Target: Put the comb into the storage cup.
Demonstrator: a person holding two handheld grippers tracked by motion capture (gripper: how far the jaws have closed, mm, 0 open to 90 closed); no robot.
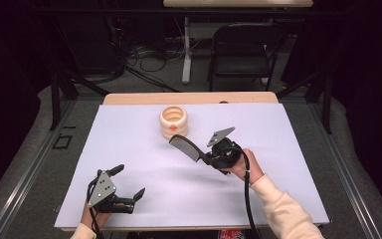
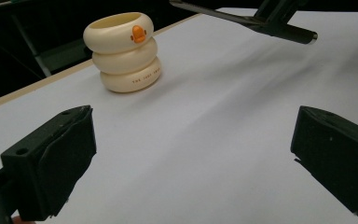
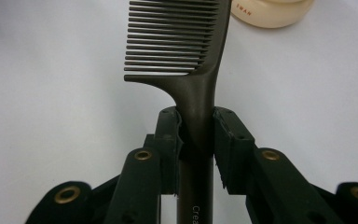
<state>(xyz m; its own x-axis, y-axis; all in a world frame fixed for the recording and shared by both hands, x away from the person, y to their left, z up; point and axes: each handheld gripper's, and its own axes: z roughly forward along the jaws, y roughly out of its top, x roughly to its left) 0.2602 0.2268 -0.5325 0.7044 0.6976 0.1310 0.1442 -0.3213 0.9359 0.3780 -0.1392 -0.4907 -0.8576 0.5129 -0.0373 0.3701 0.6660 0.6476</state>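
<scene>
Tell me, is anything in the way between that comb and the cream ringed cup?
Nothing visible is. The right gripper has its jaws clamped on the comb, whose toothed end points at the cup across bare white table.

Between my black right jaws sits a dark brown comb (image 3: pixel 196 70) with pale lettering on its handle. Just beyond its teeth stands a cream ringed holder (image 2: pixel 123 51), marked with an orange duck bill and small brown lettering. Under my black left jaws the desk (image 1: pixel 129 149) is covered in white, edged in light wood.
</scene>
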